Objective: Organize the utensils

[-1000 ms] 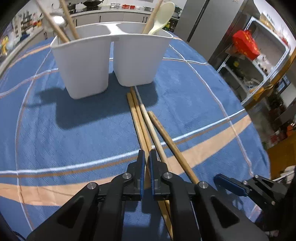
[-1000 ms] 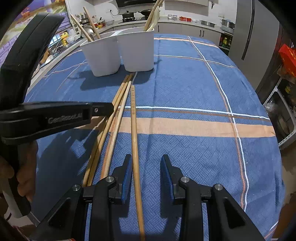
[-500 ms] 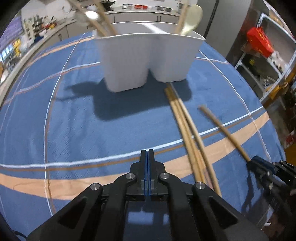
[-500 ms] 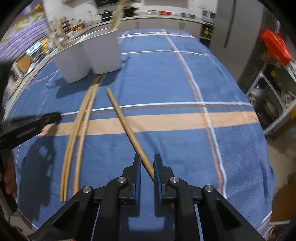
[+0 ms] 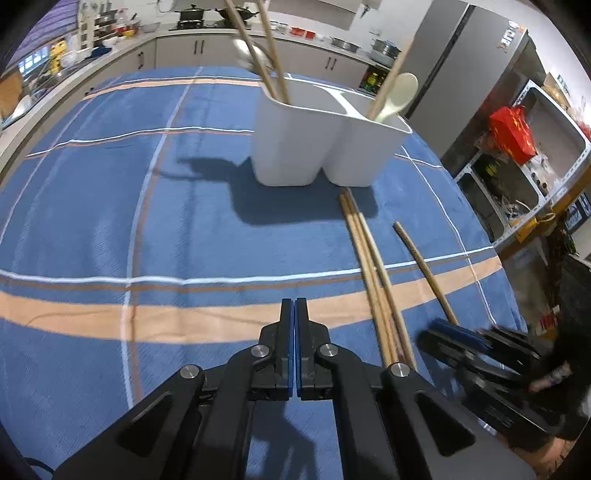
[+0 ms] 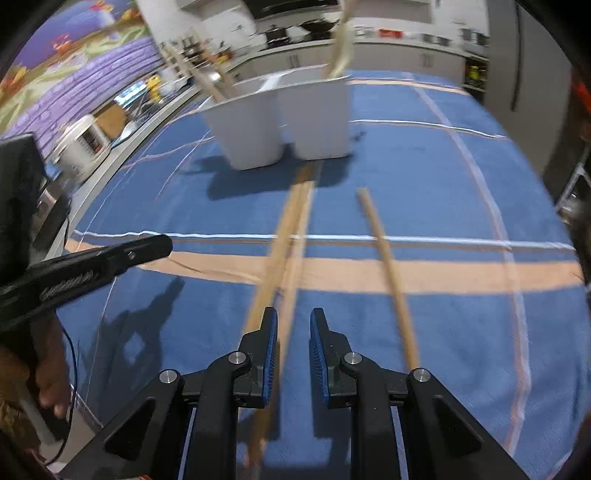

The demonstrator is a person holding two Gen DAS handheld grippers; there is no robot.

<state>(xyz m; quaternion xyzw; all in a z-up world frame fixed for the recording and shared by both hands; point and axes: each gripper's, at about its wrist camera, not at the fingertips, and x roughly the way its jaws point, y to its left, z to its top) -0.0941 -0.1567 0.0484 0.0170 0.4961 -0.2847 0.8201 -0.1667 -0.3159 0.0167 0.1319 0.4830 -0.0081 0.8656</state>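
Chopsticks point(image 5: 275, 51) and spoon point(image 5: 397, 94) sit in our holder point(image 5: 295, 144); four loose sticks point(image 5: 373, 273) remain on the table point(image 5: 110, 221), left gripper point(image 5: 294, 314) pressed together empty, right gripper point(image 6: 293, 328) spread, just reopening over one.

A home kitchen is showing here: pots point(image 5: 192, 14) are sitting on a stove along the counter point(image 5: 122, 51), cabinets point(image 5: 177, 55) are running beneath, and a tall grey fridge point(image 5: 454, 62) is standing beside.

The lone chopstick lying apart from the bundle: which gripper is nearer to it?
Right. The right gripper sits open just beside the lone chopstick, straddling the bundled chopsticks. The left gripper, shut and empty, sits beyond that bundle.
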